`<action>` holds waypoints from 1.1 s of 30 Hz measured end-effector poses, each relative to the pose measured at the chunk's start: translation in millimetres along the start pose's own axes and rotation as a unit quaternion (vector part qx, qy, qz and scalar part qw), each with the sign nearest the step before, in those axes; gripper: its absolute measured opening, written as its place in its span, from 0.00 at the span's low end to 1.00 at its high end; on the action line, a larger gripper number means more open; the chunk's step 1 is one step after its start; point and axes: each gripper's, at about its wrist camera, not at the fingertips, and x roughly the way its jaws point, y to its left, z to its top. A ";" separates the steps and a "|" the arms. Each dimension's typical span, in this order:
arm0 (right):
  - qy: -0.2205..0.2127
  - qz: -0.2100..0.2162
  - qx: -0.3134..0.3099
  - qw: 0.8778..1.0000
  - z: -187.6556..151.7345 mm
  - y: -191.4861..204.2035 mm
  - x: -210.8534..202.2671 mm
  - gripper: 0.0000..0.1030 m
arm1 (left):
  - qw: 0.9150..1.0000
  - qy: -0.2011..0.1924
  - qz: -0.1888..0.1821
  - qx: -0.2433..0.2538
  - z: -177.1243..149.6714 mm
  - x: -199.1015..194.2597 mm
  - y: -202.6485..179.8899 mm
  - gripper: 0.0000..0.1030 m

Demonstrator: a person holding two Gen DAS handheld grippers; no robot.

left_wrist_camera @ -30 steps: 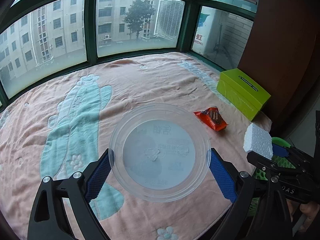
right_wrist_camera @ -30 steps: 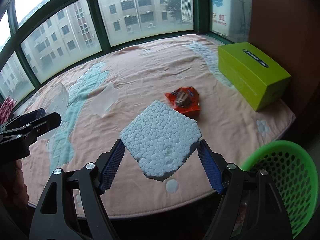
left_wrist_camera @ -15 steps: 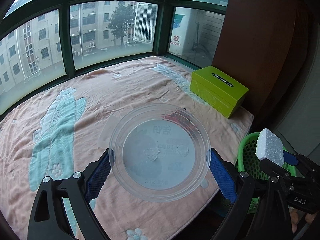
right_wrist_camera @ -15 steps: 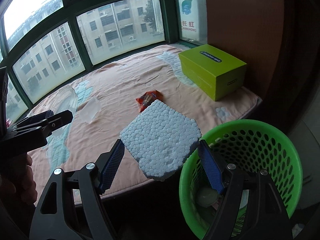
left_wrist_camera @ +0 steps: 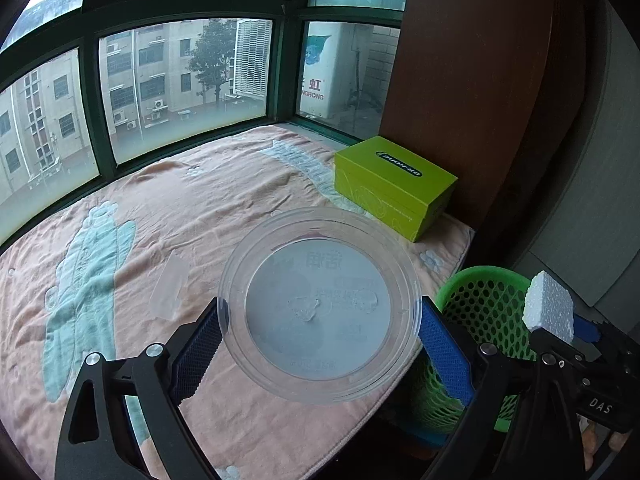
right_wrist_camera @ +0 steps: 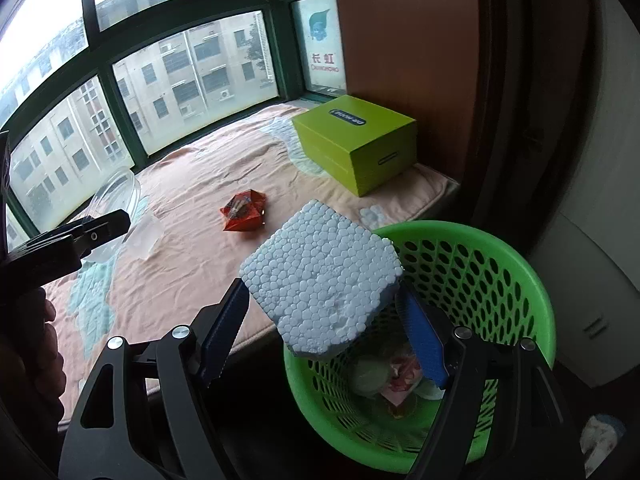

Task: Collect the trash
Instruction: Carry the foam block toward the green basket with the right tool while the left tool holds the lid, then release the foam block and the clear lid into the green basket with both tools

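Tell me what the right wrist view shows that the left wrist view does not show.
Only the right wrist view shows the orange wrapper on the blanket and the trash already inside the green basket.
Only the left wrist view shows the clear lid face on.
Both show the foam block, the basket and the green box.

Green basket (right_wrist_camera: 500, 280) mouth stands open; foam block (right_wrist_camera: 324, 284) overhangs its near rim.
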 end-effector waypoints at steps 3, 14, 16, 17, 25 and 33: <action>-0.004 -0.014 0.009 1.000 -2.5 -11.2 -6.6 0.73 | 1.000 -0.001 -0.008 0.010 1.6 0.8 -11.6 0.87; -0.010 -0.051 0.032 0.998 -10.5 -39.7 -17.6 0.73 | 0.999 -0.007 -0.026 0.036 8.2 -2.0 -41.5 0.87; -0.011 -0.059 0.033 0.998 -11.9 -42.6 -18.6 0.73 | 0.999 -0.008 -0.028 0.040 9.5 -2.8 -46.2 0.87; -0.010 -0.060 0.035 0.998 -12.4 -44.5 -18.9 0.73 | 0.999 -0.008 -0.029 0.042 10.1 -2.8 -48.3 0.87; -0.010 -0.073 0.054 0.996 -15.7 -59.9 -22.8 0.76 | 0.997 -0.009 -0.041 0.061 11.3 -2.4 -68.6 0.87; -0.018 -0.077 0.066 0.995 -18.5 -68.5 -30.6 0.81 | 0.996 -0.008 -0.050 0.076 12.5 -1.2 -85.6 0.87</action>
